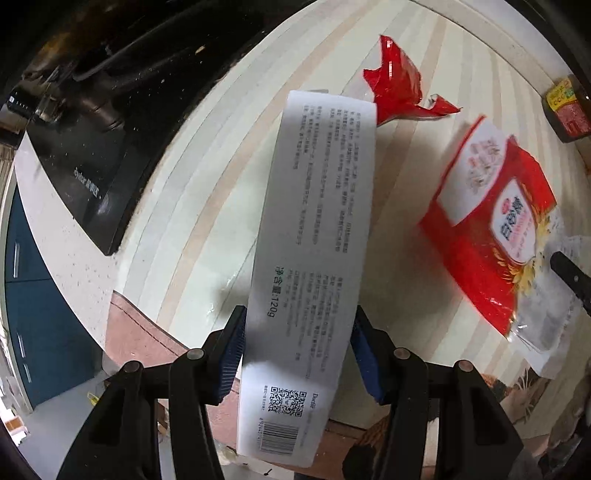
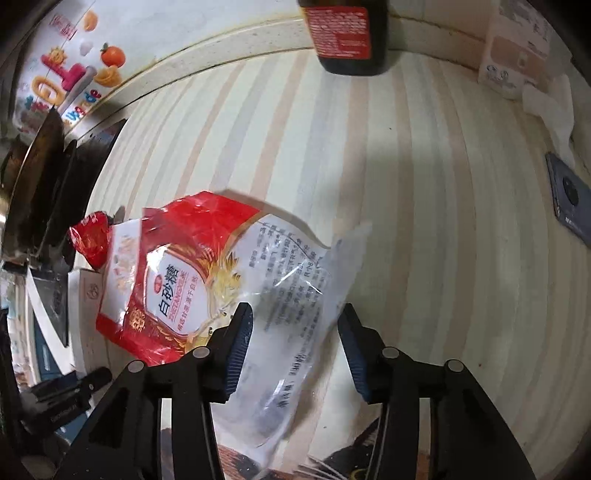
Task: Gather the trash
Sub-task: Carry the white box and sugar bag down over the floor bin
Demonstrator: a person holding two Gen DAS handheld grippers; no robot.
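Observation:
My left gripper (image 1: 299, 314) is shut on a long white box (image 1: 317, 206) printed with small text and a QR code; both blue pads press its sides, and it hangs over the striped counter (image 1: 207, 206). A red and white sugar bag (image 1: 491, 229) lies flat to its right, and a torn red wrapper (image 1: 397, 85) lies farther back. In the right wrist view my right gripper (image 2: 294, 308) stands open over the sugar bag (image 2: 177, 280). The bag's clear crumpled end lies between the fingers, untouched by the pads. The red wrapper (image 2: 90, 240) sits beyond the bag's left corner.
A black glass hob (image 1: 92, 147) borders the counter, with a dark pan (image 2: 37, 166) on it. A dark bottle with a red label (image 2: 347, 33) stands at the back. A white carton (image 2: 513, 48), tissue (image 2: 550, 107) and a phone (image 2: 569, 199) lie at the right.

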